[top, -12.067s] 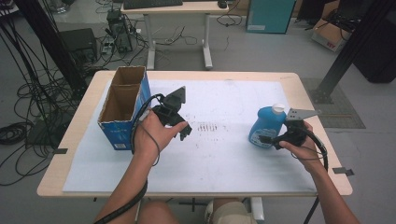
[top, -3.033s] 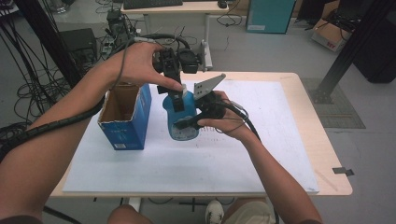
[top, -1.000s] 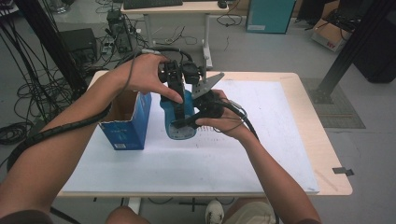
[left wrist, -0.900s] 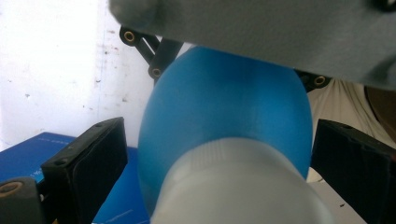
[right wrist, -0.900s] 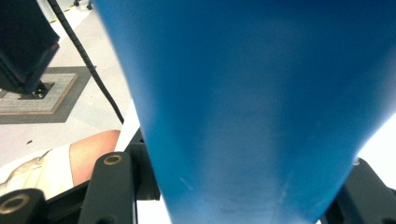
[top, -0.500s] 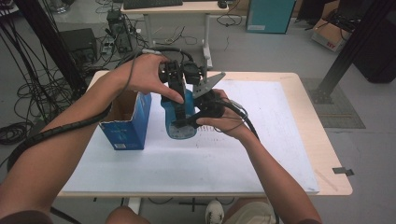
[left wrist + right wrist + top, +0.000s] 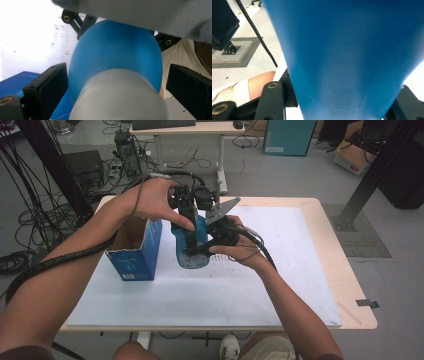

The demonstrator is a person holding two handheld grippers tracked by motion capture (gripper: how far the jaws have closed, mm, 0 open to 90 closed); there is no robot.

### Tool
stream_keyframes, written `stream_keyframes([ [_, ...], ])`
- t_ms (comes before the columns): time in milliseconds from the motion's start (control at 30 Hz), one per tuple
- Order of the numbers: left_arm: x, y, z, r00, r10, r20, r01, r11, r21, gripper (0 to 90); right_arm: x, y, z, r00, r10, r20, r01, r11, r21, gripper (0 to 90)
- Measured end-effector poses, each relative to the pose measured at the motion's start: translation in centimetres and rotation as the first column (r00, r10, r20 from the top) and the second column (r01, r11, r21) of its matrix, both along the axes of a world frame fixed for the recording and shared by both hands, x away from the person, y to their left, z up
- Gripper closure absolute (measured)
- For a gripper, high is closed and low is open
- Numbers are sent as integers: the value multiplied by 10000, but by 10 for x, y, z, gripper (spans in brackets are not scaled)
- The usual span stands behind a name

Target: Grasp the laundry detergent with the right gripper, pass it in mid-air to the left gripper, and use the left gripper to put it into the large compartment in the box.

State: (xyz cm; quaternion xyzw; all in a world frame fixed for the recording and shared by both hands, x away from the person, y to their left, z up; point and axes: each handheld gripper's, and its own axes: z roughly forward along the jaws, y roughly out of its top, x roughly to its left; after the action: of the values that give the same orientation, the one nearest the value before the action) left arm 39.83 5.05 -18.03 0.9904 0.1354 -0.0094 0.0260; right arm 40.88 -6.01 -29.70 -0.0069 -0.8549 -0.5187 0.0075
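A blue bottle (image 7: 191,262) with a white cap (image 7: 117,100) is held upright over the white sheet (image 7: 280,270), near the table's middle left. My right gripper (image 7: 194,251) is shut on the bottle's body from the right side; in the right gripper view the blue body (image 7: 347,50) sits between its jaws. My left gripper (image 7: 189,224) comes down from above over the top. In the left gripper view its jaws stand wide on either side of the cap and the blue shoulder (image 7: 115,50), with a thin gap at the right jaw. Whether the bottle's base touches the sheet is unclear.
An open blue cardboard box (image 7: 135,245) stands just left of the bottle, close to the left hand. The wooden table (image 7: 325,205) has room at the right and front. Cables trail from both grippers across the forearms.
Twelve seconds ago the bottle stood at the right of the table; the right gripper brought it beside the box, and the left gripper came over its top. Over the last second, almost nothing moved.
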Motion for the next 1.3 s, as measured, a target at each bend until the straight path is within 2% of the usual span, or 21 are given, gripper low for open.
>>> stream_keyframes([
  [67, 0, 0, 0, 10000, 0, -72, 0, 10000, 65, 47, 0, 0, 0, 10000, 39, 3, -39, 10000, -3, 437],
  [200, -1, -1, 1, 10000, -12, 85, 12, 10000, 42, 47, -1, -1, 1, 10000, 23, 10, -23, 10000, -12, 437],
  [300, 0, -2, 2, 10000, -35, -45, 36, 10000, 28, 47, -1, -1, 1, 10000, -46, 12, 46, 10000, 16, 437],
  [900, 0, -4, 1, 9998, -63, 169, 61, 9999, 112, 57, -1, -3, 3, 9998, -105, 156, 106, 9999, -8, 436],
  [967, 0, -4, 2, 9997, -63, 227, 61, 9999, 93, 59, 0, -3, 2, 9997, -34, 230, 31, 9999, 119, 436],
  [1067, -1, -3, 3, 9994, -77, 337, 75, 10000, 56, 61, -1, -2, 2, 9999, -46, 121, 44, 9999, 132, 436],
  [1300, -1, -4, 3, 9995, -91, 290, 89, 9999, 90, 73, -1, -2, 2, 9999, -60, 145, 59, 9999, 114, 436],
])
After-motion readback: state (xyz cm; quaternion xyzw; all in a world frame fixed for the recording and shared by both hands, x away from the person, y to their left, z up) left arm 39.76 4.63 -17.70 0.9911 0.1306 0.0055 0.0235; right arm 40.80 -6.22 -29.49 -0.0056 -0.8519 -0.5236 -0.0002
